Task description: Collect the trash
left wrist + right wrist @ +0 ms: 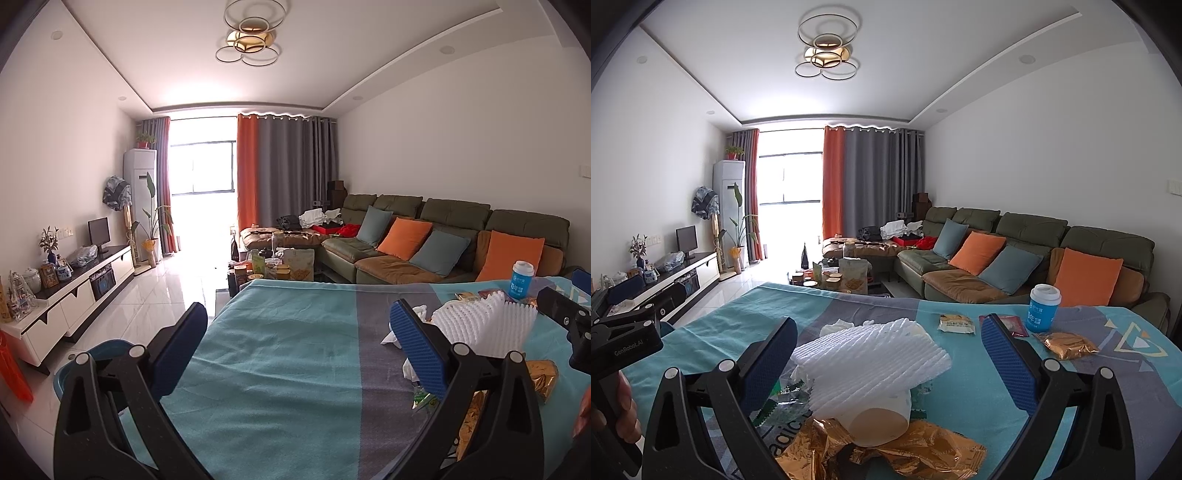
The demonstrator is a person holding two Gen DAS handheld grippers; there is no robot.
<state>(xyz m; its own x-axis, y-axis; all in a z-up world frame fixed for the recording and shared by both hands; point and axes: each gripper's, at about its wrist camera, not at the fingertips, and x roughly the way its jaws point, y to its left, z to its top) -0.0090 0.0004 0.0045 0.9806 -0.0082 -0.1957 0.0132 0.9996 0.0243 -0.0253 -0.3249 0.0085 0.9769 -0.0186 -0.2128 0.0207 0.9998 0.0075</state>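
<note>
Trash lies on a table under a teal and grey cloth (960, 373). My right gripper (888, 363) is open, with a white foam net (871, 358) between its fingers. Under the net lie a tipped paper cup (882, 417), crumpled gold wrappers (886, 454) and a clear printed wrapper (786, 402). Farther back are a tissue (838, 326), a small snack packet (956, 323), a red packet (1012, 326), another gold wrapper (1065, 345) and a blue cup (1043, 308). My left gripper (299, 347) is open over bare cloth, with the foam net (484, 325) and tissue (391, 336) to its right.
A blue bin (74, 369) stands on the floor off the table's left edge. Beyond the table are a cluttered coffee table (273, 266), a green sofa (424, 236) and a white TV cabinet (74, 299). A hand (620, 413) holds the left tool's handle.
</note>
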